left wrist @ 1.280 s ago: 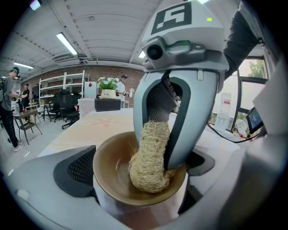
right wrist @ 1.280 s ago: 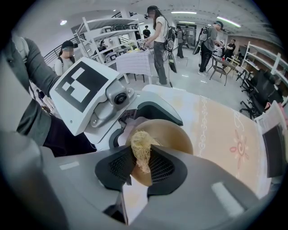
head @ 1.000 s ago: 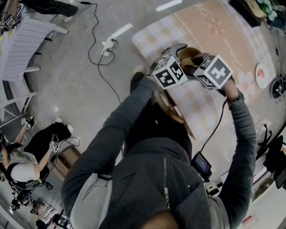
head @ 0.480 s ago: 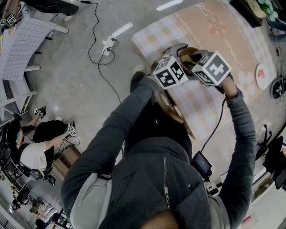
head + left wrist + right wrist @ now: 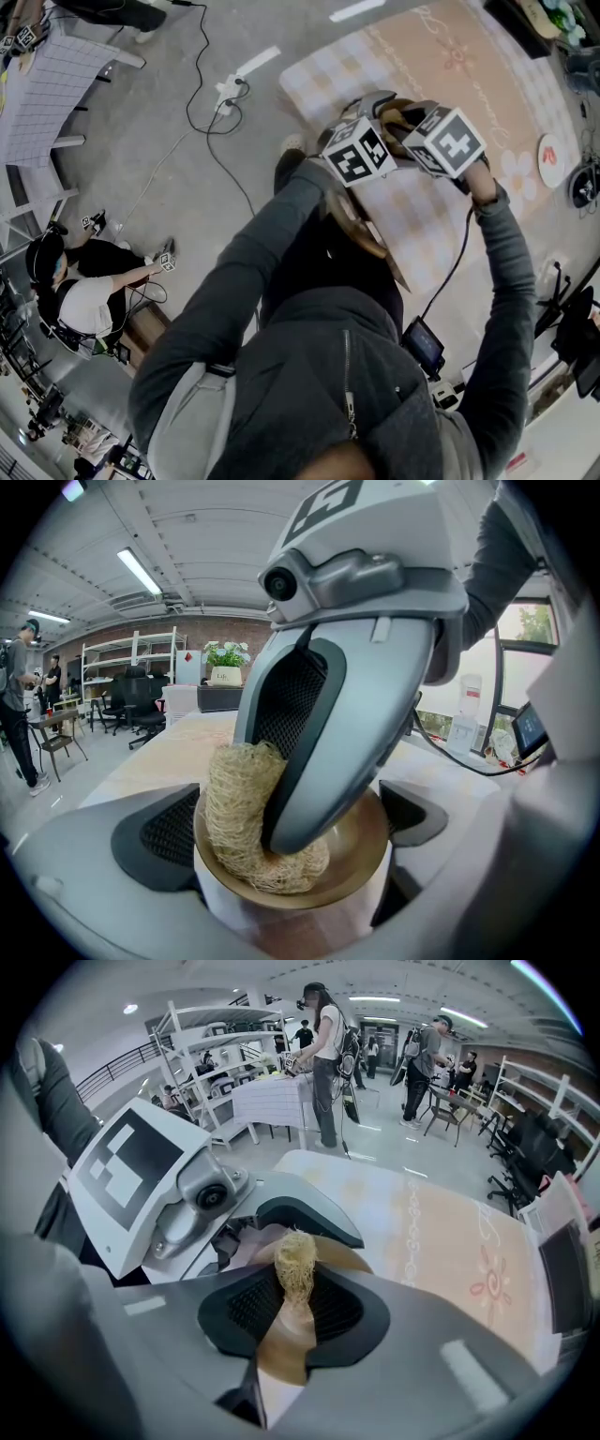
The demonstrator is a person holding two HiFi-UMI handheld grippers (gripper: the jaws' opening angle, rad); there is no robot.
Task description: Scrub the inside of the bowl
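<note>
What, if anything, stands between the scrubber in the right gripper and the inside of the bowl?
Nothing visible does. The fibre scrubber, clamped in the right gripper, is pressed against the inner wall of the bowl. The left gripper holds the bowl from both sides, outside the rim.

— What sits between the left gripper's (image 5: 286,822) jaws?
— A brass-coloured bowl (image 5: 361,846), with the dark pads touching it on both sides.
— And inside it?
— A straw-coloured scrubber (image 5: 234,808), lying against the bowl's bottom and left wall. The right gripper (image 5: 262,827) reaches down from above, its jaws closed on it.
— Behind?
— A pale table (image 5: 159,752), white shelves (image 5: 122,663), a potted plant (image 5: 225,655), and a person (image 5: 19,705) standing at the far left.
</note>
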